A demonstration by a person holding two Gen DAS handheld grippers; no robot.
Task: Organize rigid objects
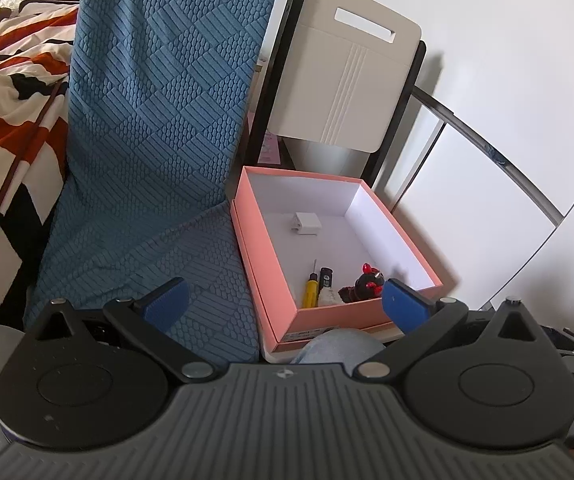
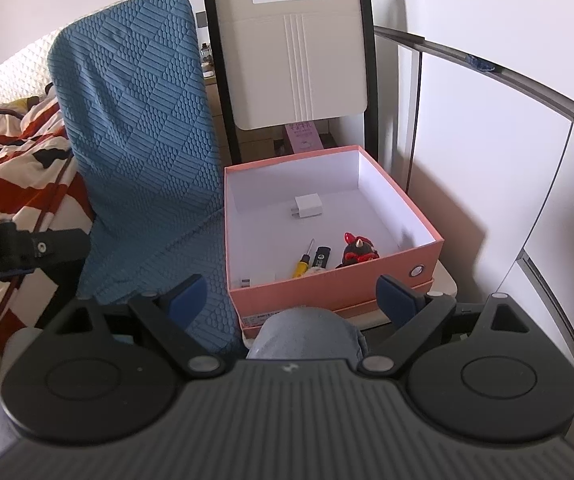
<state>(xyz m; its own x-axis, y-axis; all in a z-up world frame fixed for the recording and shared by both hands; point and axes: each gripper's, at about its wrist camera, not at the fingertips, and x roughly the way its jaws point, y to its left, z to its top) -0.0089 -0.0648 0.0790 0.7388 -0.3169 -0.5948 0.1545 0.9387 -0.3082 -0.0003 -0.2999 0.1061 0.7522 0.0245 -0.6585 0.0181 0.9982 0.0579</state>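
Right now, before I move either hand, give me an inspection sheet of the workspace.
Surface: pale chair seat carrying the pink box, which sits on its lid.
Job's things: inside the box, white charger, yellow screwdriver, black stick, red-black figure.
Clutter: pink carton behind the box.
Grippers: left gripper and right gripper both open, fingers empty, short of the box.
Cables: nothing seen.
Surroundings: blue-covered chair beside the box, patterned bedding, white wardrobe, a person's knee.
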